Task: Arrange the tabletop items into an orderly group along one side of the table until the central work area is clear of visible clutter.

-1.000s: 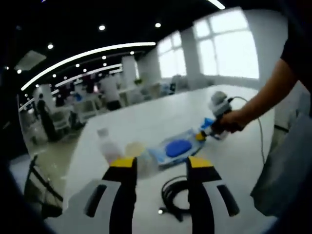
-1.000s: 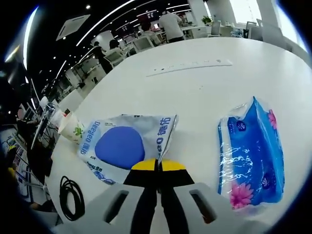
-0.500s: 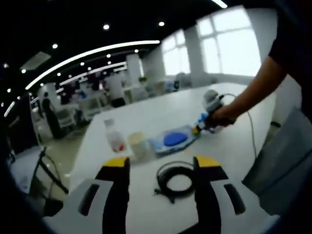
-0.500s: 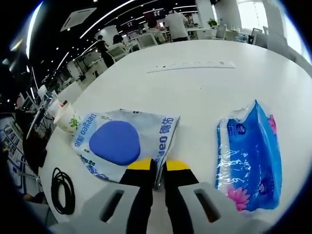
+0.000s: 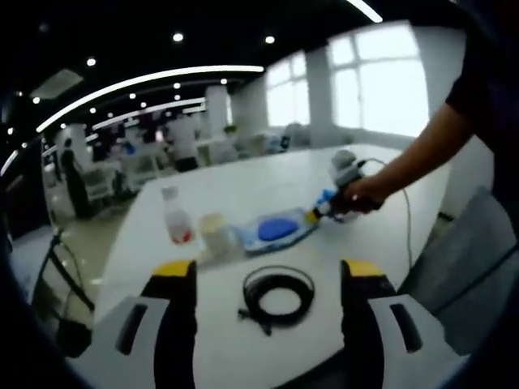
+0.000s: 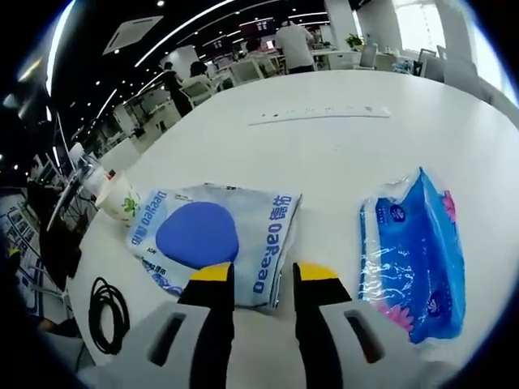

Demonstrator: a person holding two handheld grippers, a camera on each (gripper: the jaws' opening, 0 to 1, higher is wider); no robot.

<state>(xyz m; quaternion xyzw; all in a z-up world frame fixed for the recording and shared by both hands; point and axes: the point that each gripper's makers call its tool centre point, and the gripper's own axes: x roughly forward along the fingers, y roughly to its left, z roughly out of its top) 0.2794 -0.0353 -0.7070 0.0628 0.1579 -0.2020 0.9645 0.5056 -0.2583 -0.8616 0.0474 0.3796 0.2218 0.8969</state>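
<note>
Between my parted right tool (image 6: 263,277) tips: wipes pack (image 6: 212,240), soft, slippery; pinch its near edge. Left tool (image 5: 268,269) wide open, empty.

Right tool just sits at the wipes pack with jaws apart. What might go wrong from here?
The right tool straddles the wipes pack edge; closing may only crease the soft film. The paper cup and bottle stand close by, so dragging the pack could tip them. The coiled cable could snag a sweep.
</note>
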